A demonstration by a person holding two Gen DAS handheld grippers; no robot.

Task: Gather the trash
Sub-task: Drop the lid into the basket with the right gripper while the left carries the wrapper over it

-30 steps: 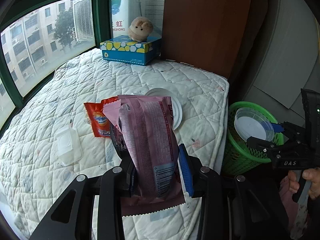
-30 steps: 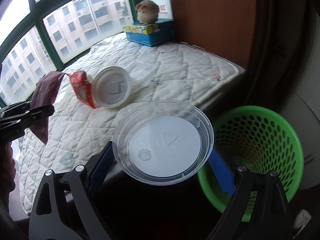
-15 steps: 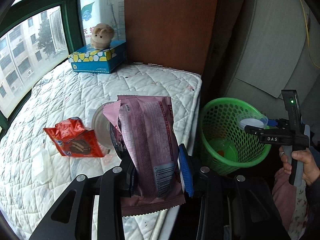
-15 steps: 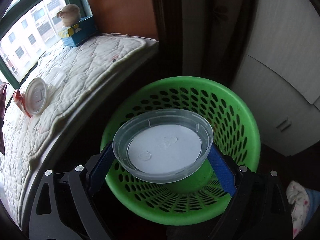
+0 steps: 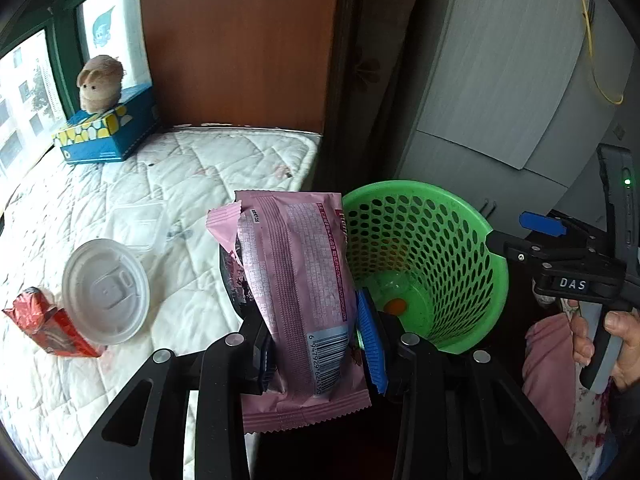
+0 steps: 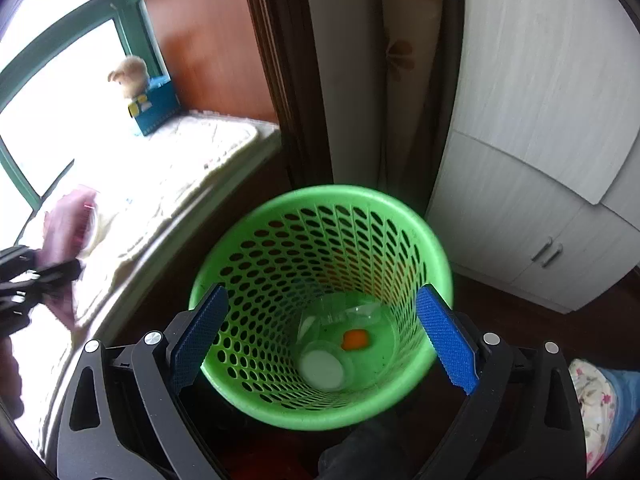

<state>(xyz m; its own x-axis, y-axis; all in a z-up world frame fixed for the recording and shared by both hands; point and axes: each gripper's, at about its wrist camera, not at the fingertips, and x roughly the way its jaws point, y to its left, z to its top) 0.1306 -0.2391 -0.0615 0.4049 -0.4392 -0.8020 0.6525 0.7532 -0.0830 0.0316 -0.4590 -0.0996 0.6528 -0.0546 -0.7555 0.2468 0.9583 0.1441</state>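
Note:
My left gripper point(image 5: 316, 340) is shut on a pink snack wrapper point(image 5: 296, 280) and holds it upright beside the mattress edge, left of the green mesh basket point(image 5: 496, 280). My right gripper point(image 6: 320, 336) is open and empty above the basket point(image 6: 248, 220). The clear plastic lid point(image 6: 324, 368) lies at the bottom of the basket beside an orange scrap point(image 6: 355, 339). On the mattress lie a white cup lid point(image 5: 106, 290), a red wrapper point(image 5: 48, 330) and a clear plastic piece point(image 5: 136, 222).
A blue tissue box point(image 5: 106, 136) with a plush toy point(image 5: 98, 84) stands at the far end of the quilted mattress point(image 5: 224, 160). A brown panel point(image 5: 240, 40) and white cabinets point(image 6: 540, 160) stand behind the basket. The right gripper point(image 5: 560, 256) is beside the basket.
My right gripper has opened and the clear lid has dropped into the basket. My left gripper has swung right with the pink wrapper, closer to the basket.

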